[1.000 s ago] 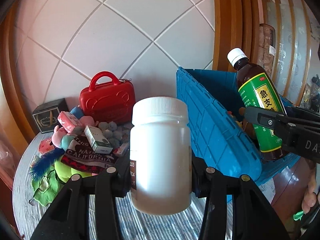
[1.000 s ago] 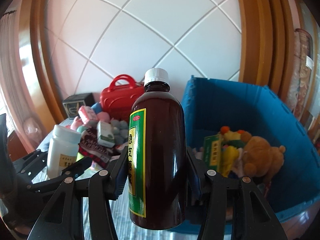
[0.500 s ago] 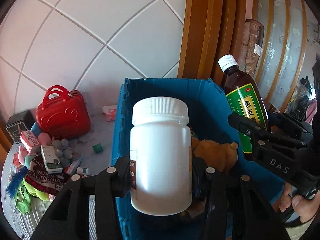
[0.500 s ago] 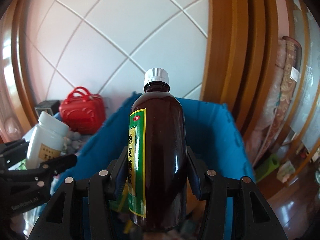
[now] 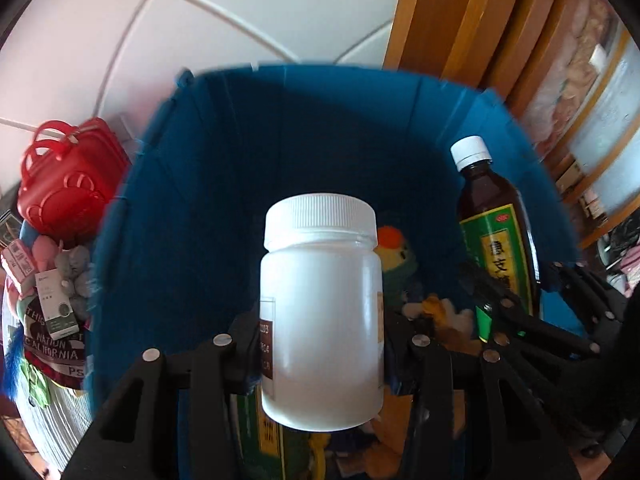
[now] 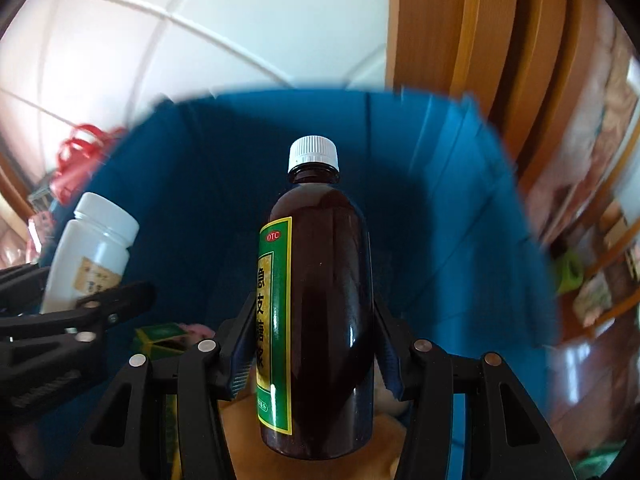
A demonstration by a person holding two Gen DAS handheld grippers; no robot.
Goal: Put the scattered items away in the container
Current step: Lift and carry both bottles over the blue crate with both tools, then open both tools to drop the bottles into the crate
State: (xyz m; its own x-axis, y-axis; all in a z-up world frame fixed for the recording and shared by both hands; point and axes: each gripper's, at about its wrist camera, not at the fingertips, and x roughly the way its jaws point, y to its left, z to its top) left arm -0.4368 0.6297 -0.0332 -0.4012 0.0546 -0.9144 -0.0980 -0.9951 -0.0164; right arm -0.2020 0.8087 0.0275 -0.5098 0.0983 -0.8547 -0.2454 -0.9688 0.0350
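Observation:
My left gripper is shut on a white plastic jar with a white lid, held upright over the open blue crate. My right gripper is shut on a dark brown syrup bottle with a green label and white cap, also upright over the blue crate. The bottle shows at the right of the left wrist view; the jar shows at the left of the right wrist view. Inside the crate lie plush toys and a green box.
Left of the crate on the table are a red toy suitcase, small boxes, a "California" cloth and soft toys. Behind stands a white tiled wall and a wooden frame.
Both grippers have moved forward and down with their loads. The crate's inside now fills both views and the table items have slid to the left edge.

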